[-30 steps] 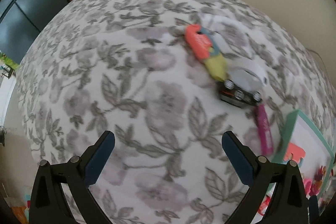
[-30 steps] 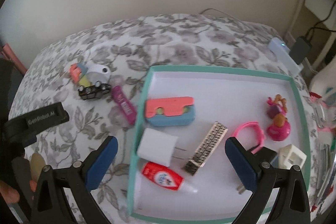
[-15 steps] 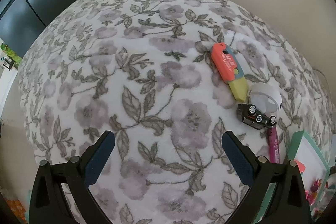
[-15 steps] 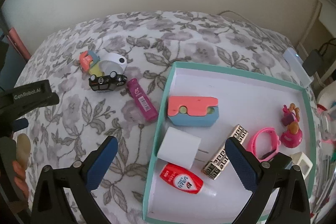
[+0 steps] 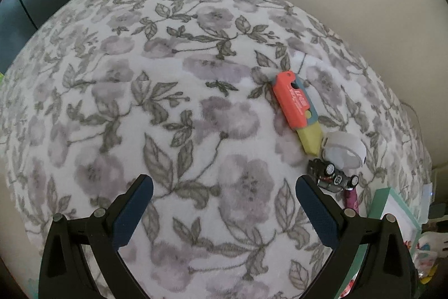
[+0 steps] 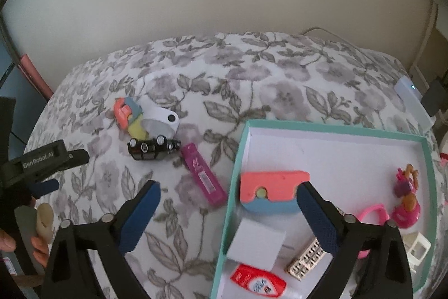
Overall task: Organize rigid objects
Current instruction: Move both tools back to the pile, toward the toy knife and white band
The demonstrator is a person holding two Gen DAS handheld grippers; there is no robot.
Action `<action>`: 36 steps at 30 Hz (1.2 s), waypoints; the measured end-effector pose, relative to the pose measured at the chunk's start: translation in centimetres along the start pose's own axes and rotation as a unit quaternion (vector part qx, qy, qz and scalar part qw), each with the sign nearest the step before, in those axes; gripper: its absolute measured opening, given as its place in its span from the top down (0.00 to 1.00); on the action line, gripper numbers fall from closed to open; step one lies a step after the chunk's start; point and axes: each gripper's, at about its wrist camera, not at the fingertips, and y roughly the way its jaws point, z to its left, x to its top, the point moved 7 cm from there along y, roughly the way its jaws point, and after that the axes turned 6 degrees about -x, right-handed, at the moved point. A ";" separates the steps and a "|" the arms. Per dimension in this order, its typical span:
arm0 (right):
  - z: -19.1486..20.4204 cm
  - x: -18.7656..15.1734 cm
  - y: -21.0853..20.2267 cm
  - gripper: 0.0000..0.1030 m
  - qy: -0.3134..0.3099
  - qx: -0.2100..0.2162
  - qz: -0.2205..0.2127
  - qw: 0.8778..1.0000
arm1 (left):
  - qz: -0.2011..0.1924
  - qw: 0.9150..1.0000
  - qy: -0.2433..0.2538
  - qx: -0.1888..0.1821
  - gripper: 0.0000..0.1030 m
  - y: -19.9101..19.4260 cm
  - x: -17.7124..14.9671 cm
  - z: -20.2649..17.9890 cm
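The left gripper (image 5: pixel 224 189) was held with its jaws wide apart and nothing between them, above the floral bedspread (image 5: pixel 173 108). The right gripper (image 6: pixel 228 196) was also spread wide, its jaws closing, with nothing pressed between the pads. On the bedspread a coral-and-yellow toy knife (image 5: pixel 298 112), a white ring-shaped piece (image 5: pixel 343 152), a black toy car (image 5: pixel 331 178) and a pink tube (image 6: pixel 203 174) were seen clustered just left of the teal-rimmed tray (image 6: pixel 233 181). Inside the tray a coral-and-blue block (image 6: pixel 270 189), a white cube (image 6: pixel 256 243) and a red bottle (image 6: pixel 257 282) were lying.
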 end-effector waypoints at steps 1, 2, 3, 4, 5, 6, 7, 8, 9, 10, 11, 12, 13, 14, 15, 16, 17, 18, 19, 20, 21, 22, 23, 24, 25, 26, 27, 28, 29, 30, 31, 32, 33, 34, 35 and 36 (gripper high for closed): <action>0.3 0.2 0.2 0.08 -0.002 0.001 0.000 1.000 | 0.001 1.000 -0.001 -0.003 0.01 0.2 0.1 0.1; 0.5 0.4 0.4 0.12 -0.006 0.002 0.000 1.000 | 0.004 1.000 -0.002 -0.008 0.01 0.5 0.3 0.1; 0.7 0.5 0.5 0.16 -0.008 0.003 0.000 1.000 | 0.005 1.000 -0.001 -0.011 0.01 0.6 0.4 0.2; 1.1 0.7 0.7 0.16 -0.012 0.005 -0.001 1.000 | 0.006 1.000 0.001 -0.015 0.01 0.9 0.5 0.1; 1.4 0.8 0.9 0.16 -0.016 0.005 -0.002 1.000 | 0.007 1.000 0.002 -0.019 0.01 1.1 0.7 0.1; 1.7 0.9 1.0 0.19 -0.020 0.007 -0.003 1.000 | 0.008 1.000 0.001 -0.023 0.01 1.2 0.9 0.2; 2.0 1.0 1.0 0.22 -0.025 0.009 -0.004 1.000 | 0.006 1.000 0.000 -0.027 0.01 1.3 1.2 0.3; 2.2 1.1 1.1 0.25 -0.027 0.010 -0.005 1.000 | 0.004 1.000 -0.001 -0.030 0.01 1.3 1.4 0.4; 2.5 1.3 1.2 0.25 -0.031 0.011 -0.006 0.999 | 0.001 1.000 -0.001 -0.031 0.01 1.4 1.8 0.5; 2.8 1.4 1.2 0.25 -0.034 0.013 -0.007 0.999 | -0.001 0.999 0.000 -0.032 0.01 1.5 2.0 0.5; 3.1 1.7 1.4 0.25 -0.037 0.018 -0.009 0.999 | -0.004 0.999 0.001 -0.034 0.01 1.5 2.5 0.5; 3.3 1.9 1.5 0.25 -0.037 0.020 -0.010 0.999 | -0.008 0.999 0.005 -0.034 0.01 1.6 2.8 0.5; 3.6 2.3 1.7 0.25 -0.035 0.023 -0.010 0.999 | -0.011 0.999 0.008 -0.034 0.01 1.6 3.2 0.4; 3.8 2.6 1.9 0.25 -0.034 0.027 -0.009 0.999 | -0.013 0.999 0.011 -0.035 0.01 1.5 3.5 0.4; 4.0 2.8 2.1 0.25 -0.032 0.031 -0.008 0.999 | -0.014 0.999 0.013 -0.039 0.01 1.5 3.9 0.2; 4.3 3.2 2.4 0.25 -0.029 0.037 -0.006 0.999 | -0.015 0.999 0.014 -0.045 0.01 1.6 4.3 0.1; 4.5 3.6 2.6 0.25 -0.027 0.043 -0.005 0.999 | -0.014 0.998 0.016 -0.053 0.01 1.7 4.8 -0.2; 4.7 3.9 2.8 0.26 -0.026 0.045 -0.005 0.999 | -0.014 0.998 0.017 -0.058 0.01 1.8 5.1 -0.5; 4.9 4.2 3.0 0.27 -0.025 0.046 -0.005 0.999 | -0.015 0.998 0.020 -0.061 0.01 1.9 5.5 -0.7; 5.1 4.5 3.3 0.29 -0.025 0.046 -0.005 0.999 | -0.016 0.998 0.026 -0.061 0.01 2.1 5.8 -1.1; 5.3 4.9 3.6 0.31 -0.026 0.045 -0.005 0.999 | -0.014 0.998 0.031 -0.060 0.01 2.3 6.1 -1.4; 5.5 5.1 3.9 0.32 -0.027 0.044 -0.003 0.999 | -0.012 0.998 0.035 -0.060 0.01 2.5 6.3 -1.6; 5.6 5.3 4.3 0.32 -0.028 0.043 -0.001 0.999 | -0.010 0.997 0.037 -0.063 0.01 2.7 6.5 -1.9; 5.8 5.4 4.6 0.33 -0.031 0.042 0.001 0.999 | -0.006 0.997 0.038 -0.067 0.01 2.9 6.5 -2.1; 5.9 5.5 4.8 0.34 -0.033 0.041 0.002 0.999 | -0.002 0.997 0.039 -0.070 0.01 3.1 6.6 -2.4; 6.2 5.5 5.2 0.37 -0.039 0.039 0.005 0.998 | 0.001 0.997 0.041 -0.072 0.01 3.3 6.8 -2.7; 6.3 5.5 5.4 0.38 -0.042 0.038 0.006 0.998 | 0.005 0.996 0.045 -0.074 0.01 3.7 7.0 -3.1; 6.5 5.5 5.8 0.38 -0.046 0.037 0.008 0.998 | 0.007 0.996 0.049 -0.073 0.01 3.9 7.2 -3.5; 6.6 5.5 6.1 0.38 -0.049 0.037 0.010 0.998 | 0.007 0.996 0.054 -0.070 0.01 4.1 7.4 -3.7; 6.7 5.5 6.3 0.38 -0.050 0.038 0.011 0.998 | 0.007 0.996 0.058 -0.067 0.01 4.2 7.5 -3.9; 6.8 5.5 6.5 0.39 -0.053 0.038 0.013 0.998 | 0.008 0.996 0.063 -0.062 0.01 4.5 7.7 -4.2; 6.9 5.5 6.8 0.40 -0.056 0.039 0.013 0.998 | 0.011 0.996 0.066 -0.059 0.01 4.7 7.8 -4.5; 7.0 5.5 6.9 0.43 -0.058 0.039 0.013 0.997 | 0.013 0.996 0.069 -0.060 0.01 5.0 7.9 -4.8; 7.2 5.5 7.2 0.44 -0.063 0.038 0.015 0.997 | 0.016 0.995 0.072 -0.060 0.01 5.2 8.0 -5.0; 7.3 5.5 7.5 0.45 -0.067 0.037 0.016 0.997 | 0.019 0.995 0.077 -0.059 0.01 5.6 8.0 -5.3; 7.4 5.5 7.7 0.46 -0.070 0.038 0.017 0.997 | 0.021 0.995 0.081 -0.056 0.01 5.8 8.0 -5.6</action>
